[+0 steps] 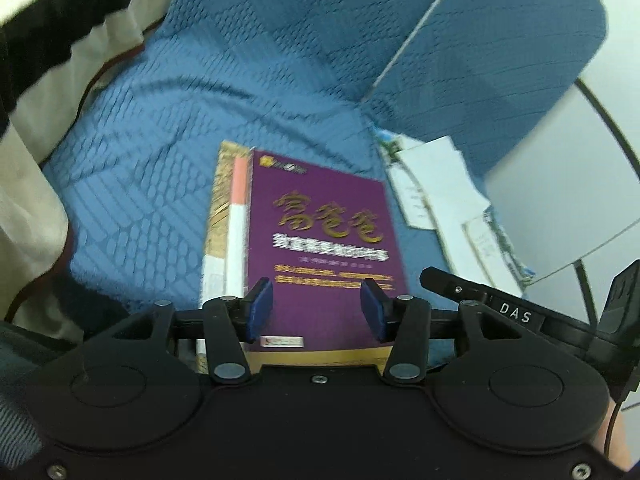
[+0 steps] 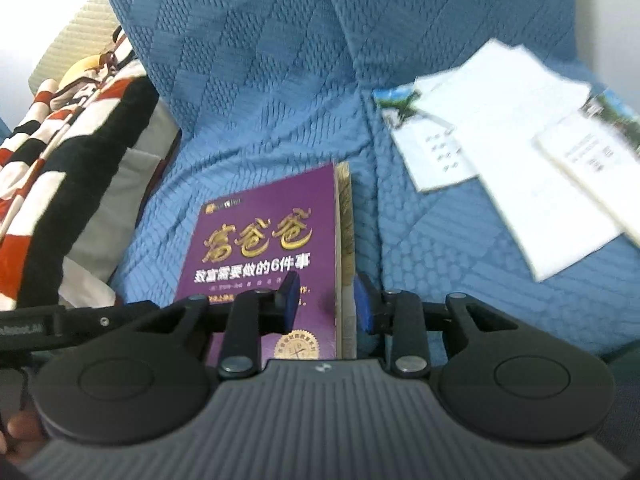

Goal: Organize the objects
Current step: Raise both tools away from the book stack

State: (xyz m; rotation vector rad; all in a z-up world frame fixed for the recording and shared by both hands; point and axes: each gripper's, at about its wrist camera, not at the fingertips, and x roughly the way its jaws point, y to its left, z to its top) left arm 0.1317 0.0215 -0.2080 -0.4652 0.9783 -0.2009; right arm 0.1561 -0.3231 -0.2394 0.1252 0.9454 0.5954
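- Left wrist view: the left gripper (image 1: pixel 317 304) is hovering over the near end of the purple book (image 1: pixel 320 236), which is lying on top of a stack of books (image 1: pixel 224 216) on the blue sofa cover (image 1: pixel 180 128). Its blue pads (image 1: pixel 261 307) are standing apart above the cover, with nothing clamped between them.
- Judging from this, the stack is looking uneven: lower books are sticking out on the left, so squaring that edge would be the careful move.
- Right wrist view: the right gripper (image 2: pixel 326 302) is sitting at the purple book's (image 2: pixel 264 240) right edge, jaws partly apart and straddling the page edges; whether the pads (image 2: pixel 291 300) are pressing on the book, I cannot tell.
- Loose leaflets (image 2: pixel 508 160) are lying well apart to the right; a striped cloth (image 2: pixel 60 152) is lying to the left.
- A good grip probably means biting deep over the edge, keeping the book level.
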